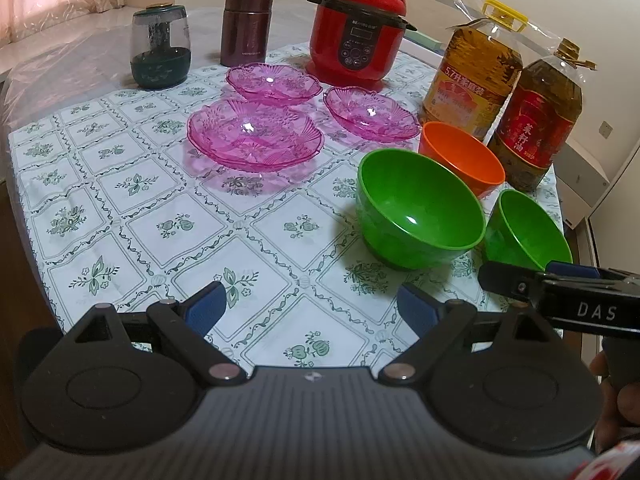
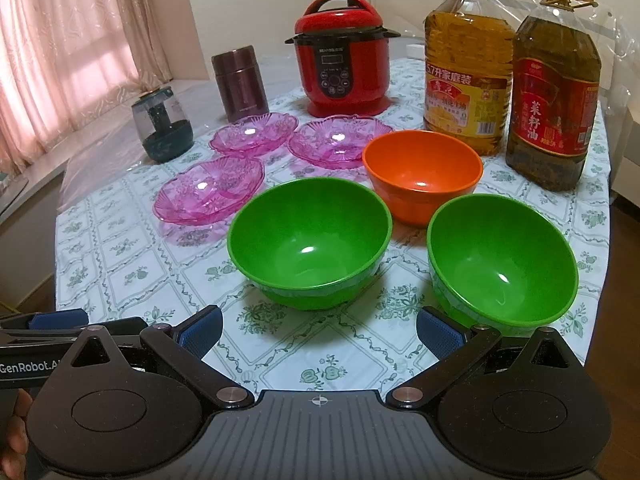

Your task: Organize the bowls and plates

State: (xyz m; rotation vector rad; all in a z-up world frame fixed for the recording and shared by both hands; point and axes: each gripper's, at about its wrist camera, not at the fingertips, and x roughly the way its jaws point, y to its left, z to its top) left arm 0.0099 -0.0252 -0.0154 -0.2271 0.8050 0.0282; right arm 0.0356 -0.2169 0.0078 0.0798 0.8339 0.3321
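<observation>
Both jaws stood wide open and held nothing as we kept our left gripper (image 1: 310, 300) and right gripper (image 2: 320, 330) above the bench's (image 2: 120, 264) near edge. Three pink plates (image 2: 210, 190) sat mid-bench; three bowls (image 2: 308, 240) sat toward its right edge.

The worktop (image 2: 120, 264) wears a floral cloth. Three pink plates (image 2: 210, 191) sit mid-left, three bowls (image 2: 308, 240) nearer the right edge; cooker (image 2: 342, 64), flask (image 2: 239, 82), jar (image 2: 164, 124) and oil bottles (image 2: 466, 76) line its far edge.

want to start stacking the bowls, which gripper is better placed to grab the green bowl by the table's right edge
Right. The right gripper is open with that green bowl just ahead of its right finger; the left gripper faces bare tablecloth.
</observation>
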